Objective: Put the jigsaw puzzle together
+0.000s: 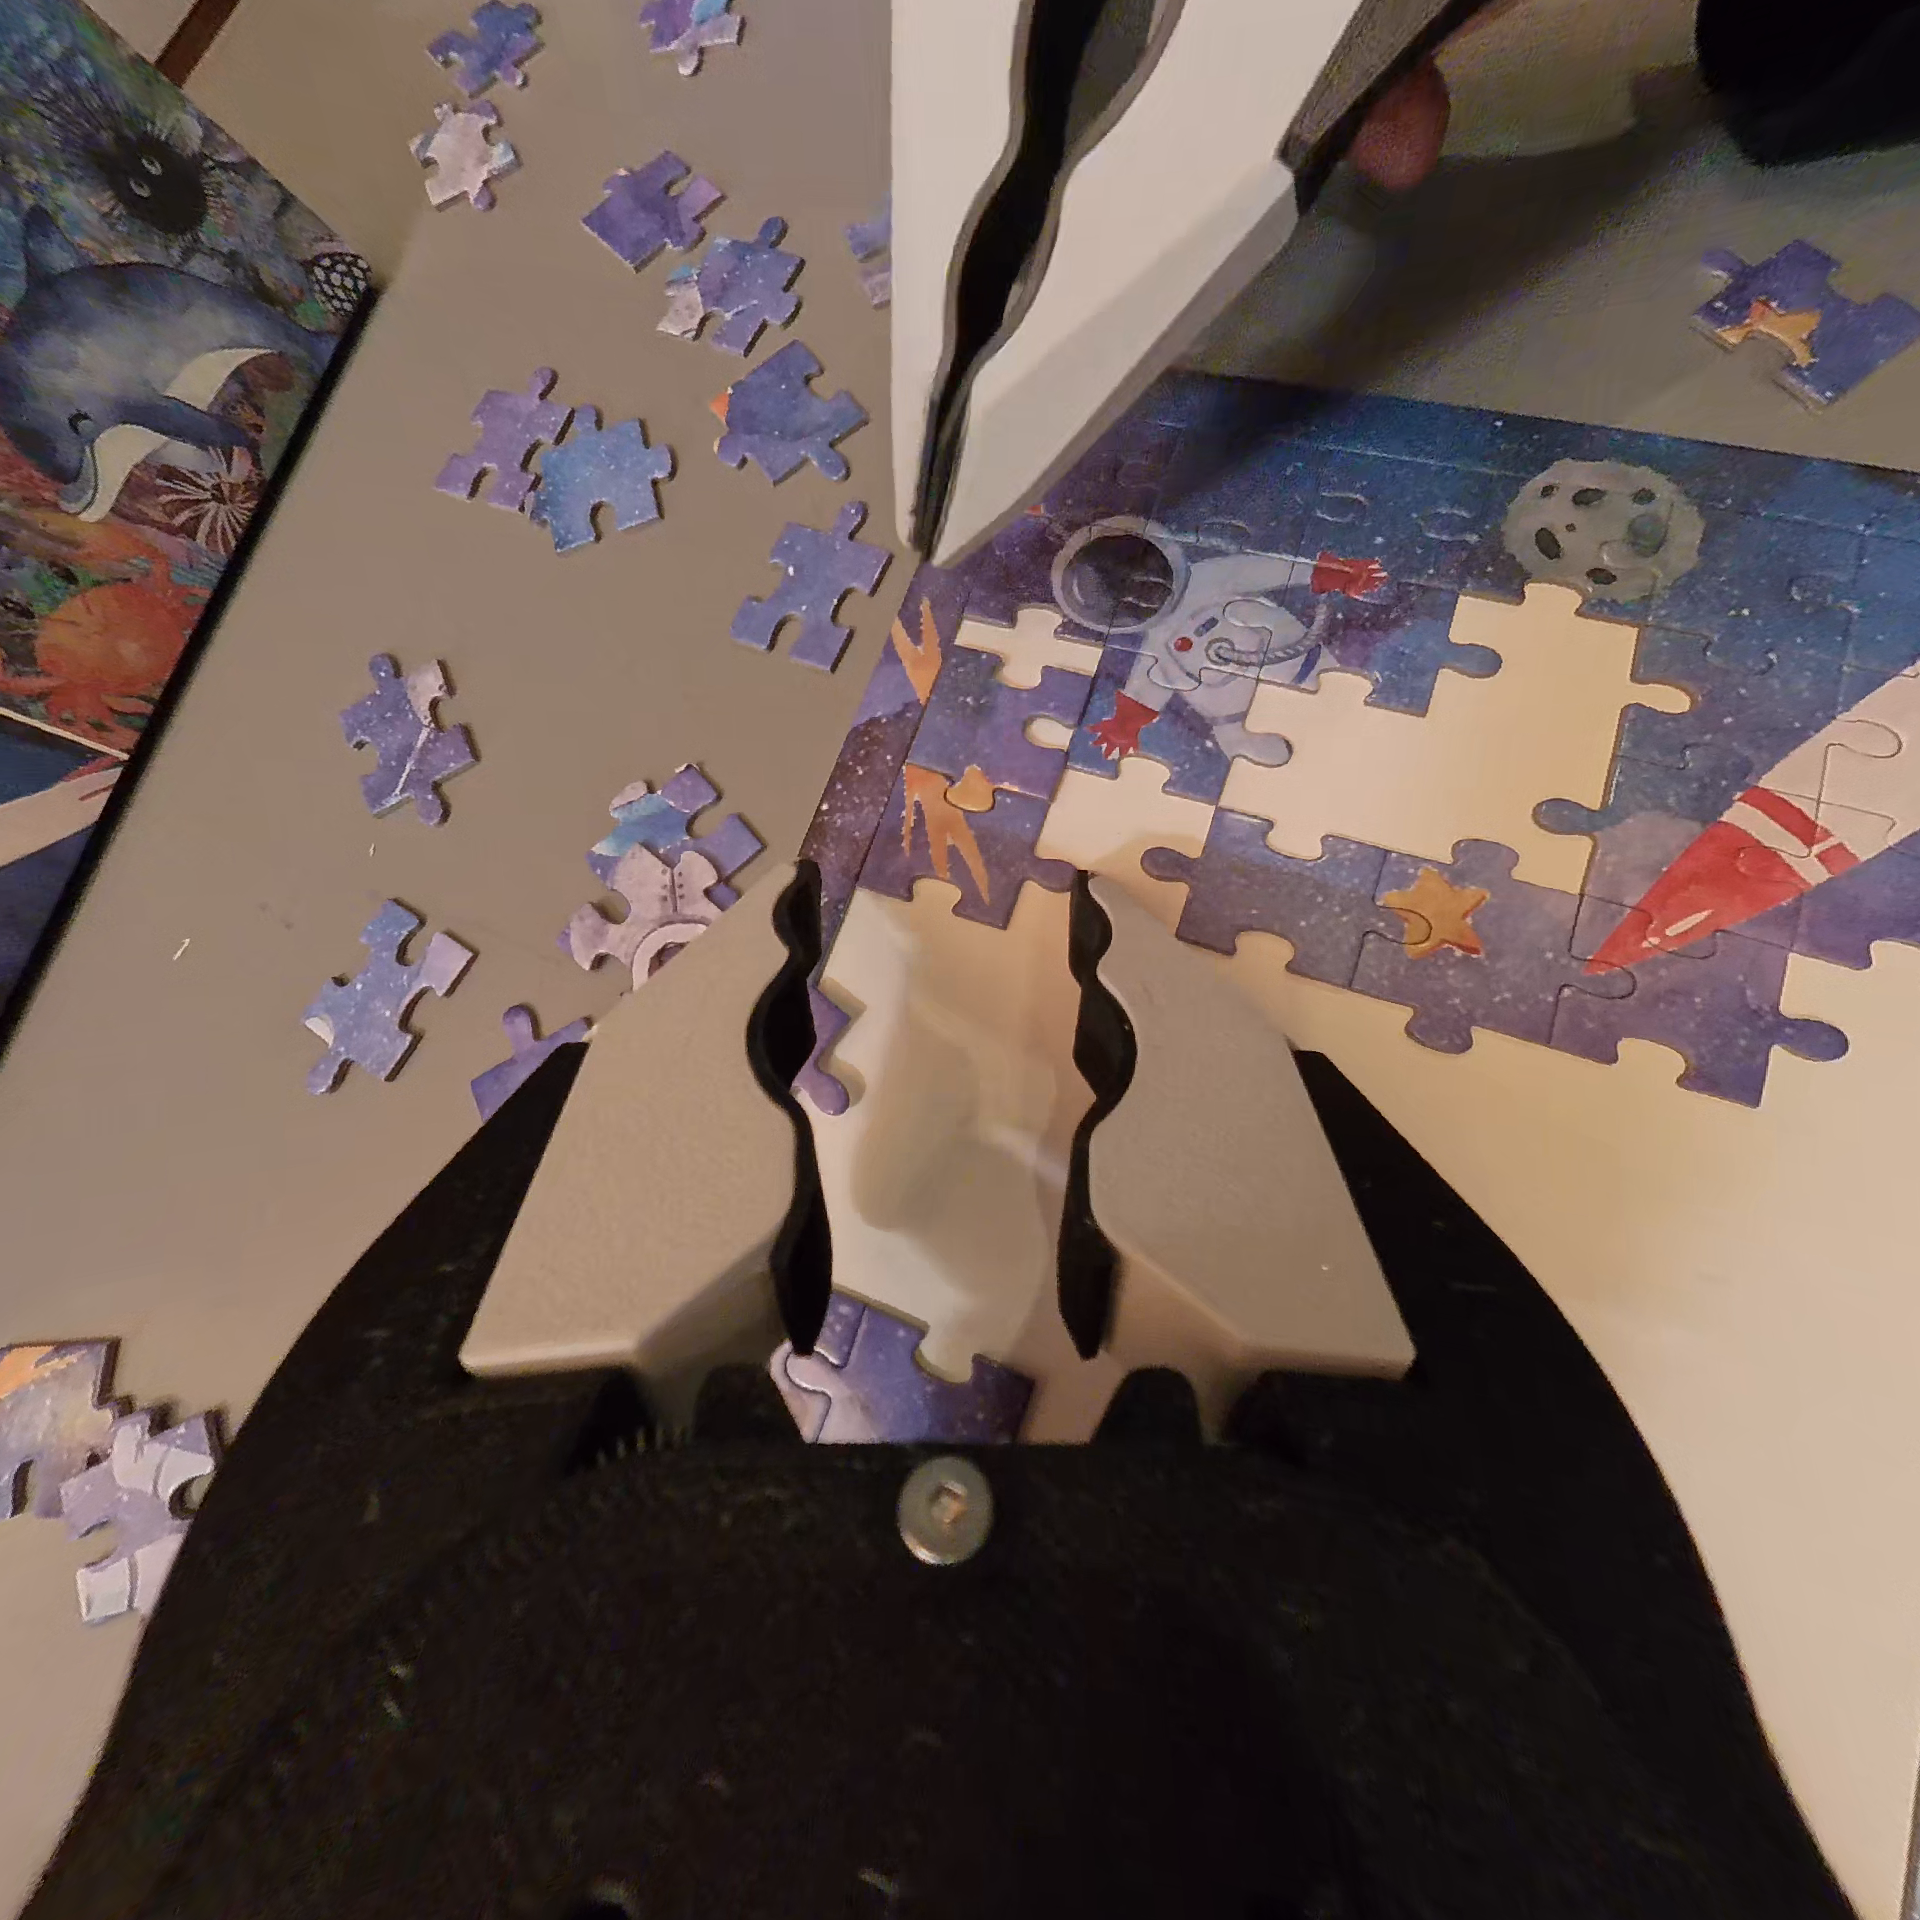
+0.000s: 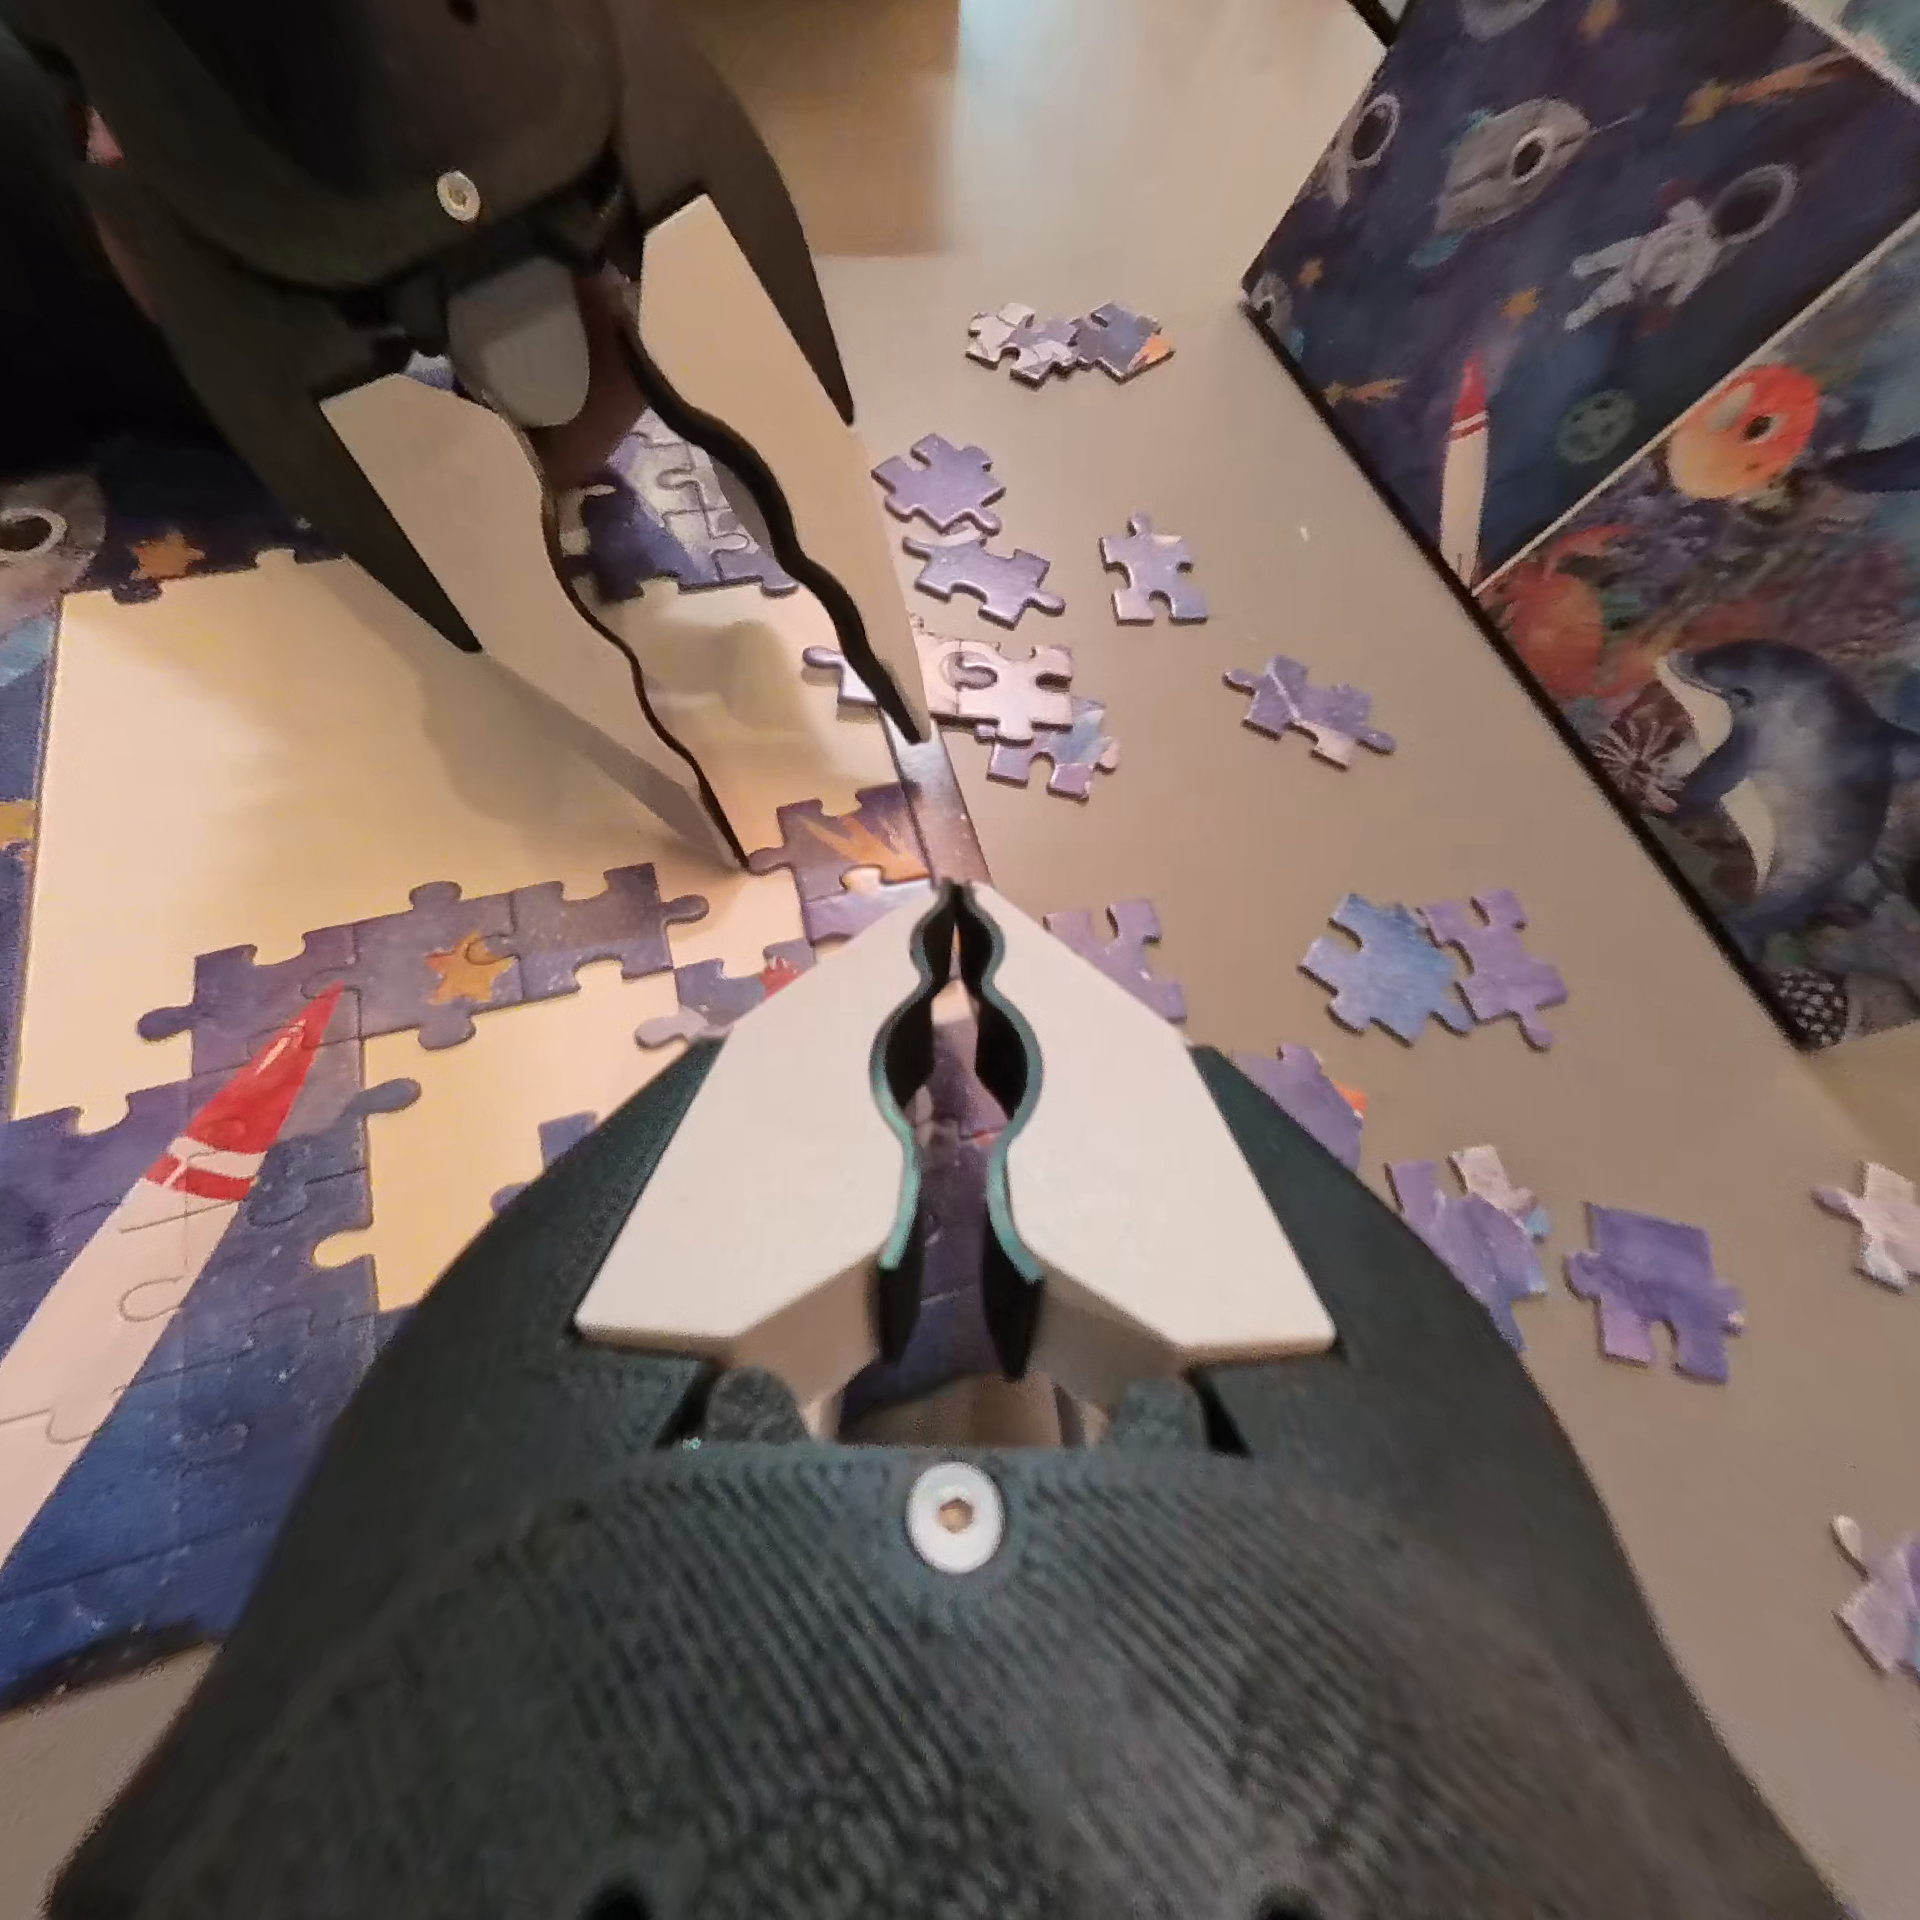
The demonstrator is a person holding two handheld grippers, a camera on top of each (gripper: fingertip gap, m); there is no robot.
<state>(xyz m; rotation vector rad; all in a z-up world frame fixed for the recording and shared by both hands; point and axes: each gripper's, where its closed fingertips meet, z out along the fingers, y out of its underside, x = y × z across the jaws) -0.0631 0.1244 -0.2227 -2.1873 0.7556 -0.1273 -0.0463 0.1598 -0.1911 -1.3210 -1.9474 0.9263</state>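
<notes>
A partly built space jigsaw (image 1: 1299, 904) lies in a cream tray (image 1: 1455, 748); an astronaut (image 1: 1195, 623) and a red-tipped rocket (image 1: 1745, 873) are assembled. My left gripper (image 1: 940, 883) is open and empty. It straddles the tray's left rim, one fingertip (image 1: 800, 883) at the dark rim and the other on bare cream. It also shows in the right wrist view (image 2: 826, 795). My right gripper (image 2: 956, 891) is shut with nothing visible between the pads. Its tip is at the tray's upper left corner in the left wrist view (image 1: 925, 545). The jigsaw (image 2: 447, 966) also shows in the right wrist view.
Several loose purple pieces (image 1: 810, 592) lie on the grey table left of the tray, and also show in the right wrist view (image 2: 1434, 966). A piece with a star (image 1: 1808, 322) lies beyond the tray. Picture boxes (image 1: 125, 416) stand at the table's side, and also show in the right wrist view (image 2: 1662, 416). The gap from one gripper's tips to the other's is roughly 6 centimeters. The right gripper is farther from the partly built space jigsaw (image 1: 1299, 904), some 9 centimeters, than the left, some 4 centimeters. Look for it in the right wrist view (image 2: 569, 926) too. Between my left fingertips and the red-tipped rocket (image 1: 1745, 873) there is roughly 11 centimeters. Look for it in the right wrist view (image 2: 228, 1118) too.
</notes>
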